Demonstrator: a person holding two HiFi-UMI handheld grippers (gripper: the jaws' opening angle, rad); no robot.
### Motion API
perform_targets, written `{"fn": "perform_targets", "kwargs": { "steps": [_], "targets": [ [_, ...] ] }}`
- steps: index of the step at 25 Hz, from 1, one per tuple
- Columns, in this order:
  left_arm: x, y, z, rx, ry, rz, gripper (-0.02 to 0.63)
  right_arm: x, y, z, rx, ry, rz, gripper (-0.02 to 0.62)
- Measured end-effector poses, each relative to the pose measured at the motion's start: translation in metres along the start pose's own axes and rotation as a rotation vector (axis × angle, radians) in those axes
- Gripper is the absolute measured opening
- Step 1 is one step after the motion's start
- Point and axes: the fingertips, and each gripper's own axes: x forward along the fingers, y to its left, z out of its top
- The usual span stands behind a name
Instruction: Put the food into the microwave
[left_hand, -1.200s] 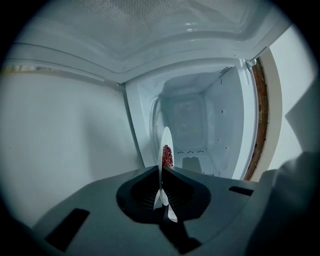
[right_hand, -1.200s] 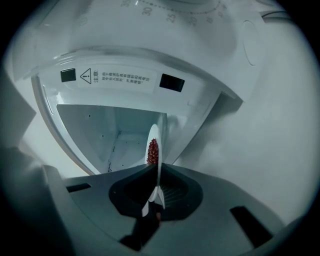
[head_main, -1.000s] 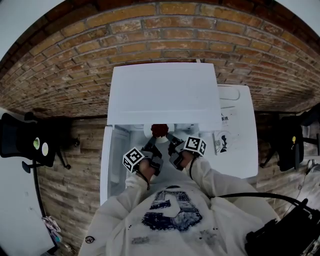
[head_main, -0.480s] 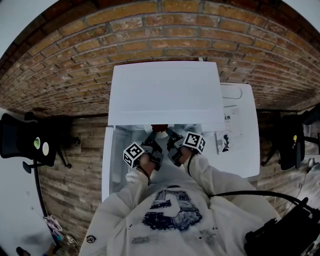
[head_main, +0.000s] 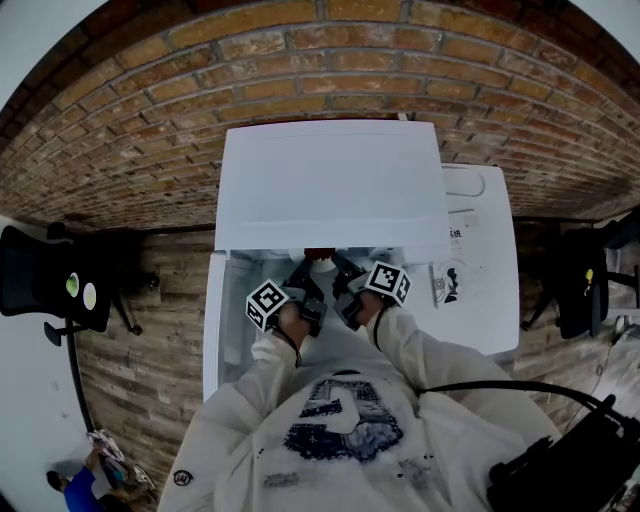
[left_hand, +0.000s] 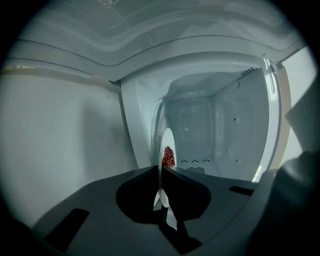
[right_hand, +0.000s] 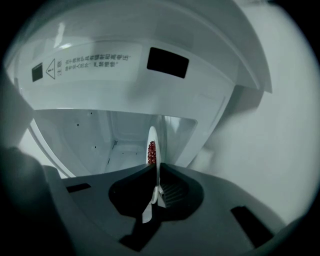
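Red-brown brick wall (head_main: 330, 60) and pale wooden flooring (head_main: 150, 330) are seen around a white box-shaped microwave (head_main: 330, 185), whose front is open towards the person. A round white plate (head_main: 321, 266) is held at the mouth of the cavity, with its far part hidden under the front edge of the microwave's top in the head view. A small heap of red food (head_main: 318, 254) is carried on the plate.

The plate's left rim is pinched by the left gripper (head_main: 303, 280), whose jaws are closed down to the thickness of the rim; in the left gripper view the plate is seen edge-on between them, with the red food just beyond. The right rim is gripped in the same way by the right gripper (head_main: 345, 272), its jaws drawn together on the thin white edge. The bare white cavity, with small holes in its walls, is seen behind the plate in both gripper views.
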Motion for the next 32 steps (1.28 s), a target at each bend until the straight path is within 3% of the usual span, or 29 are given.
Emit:
{"fn": "perform_targets", "kwargs": {
  "steps": [12,15,19,29,32],
  "targets": [
    [0.001,-0.003,0.000,0.021,0.001,-0.021,0.028,-0.001,0.002,0.001,-0.004,-0.006,0.004,0.029],
    [0.000,-0.005,-0.002,0.023,0.008,-0.032,0.081,-0.002,0.004,0.001,-0.003,-0.002,0.021,0.078],
    [-0.003,-0.007,-0.006,0.030,0.020,-0.040,0.091,-0.005,0.006,-0.001,0.003,0.006,0.034,0.101],
    [-0.014,-0.002,-0.029,0.023,0.073,-0.036,0.089,-0.022,0.001,-0.012,0.014,0.038,0.046,0.097],
    [-0.014,-0.002,-0.030,0.025,0.076,-0.038,0.086,-0.023,0.000,-0.015,0.002,0.054,0.051,0.045]
  ]
}}
